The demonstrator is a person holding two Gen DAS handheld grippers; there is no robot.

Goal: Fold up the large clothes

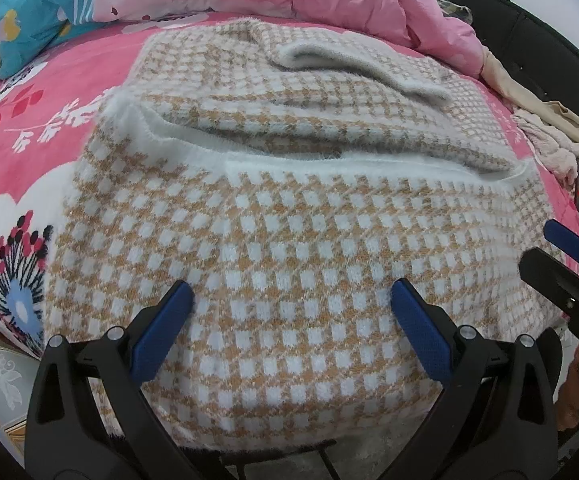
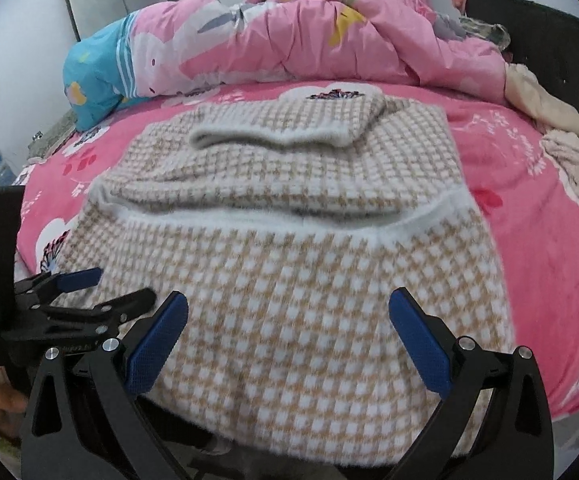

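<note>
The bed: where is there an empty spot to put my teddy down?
Bare pink sheet lies right of the checked sweater, up to the beige clothes pile. Another patch is left of the sweater, below the blue pillow. The middle is taken by the sweater; the far side is crowded with the pink quilt.

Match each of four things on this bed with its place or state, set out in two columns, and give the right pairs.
1. tan-and-white checked knit sweater
2. crumpled pink floral quilt
3. blue pillow
4. left gripper

A. heaped at the far end of the bed
B. open, above the near hem
C. far left corner
D. spread flat mid-bed, sleeves folded in

Pairs: 1-D, 2-A, 3-C, 4-B
</note>
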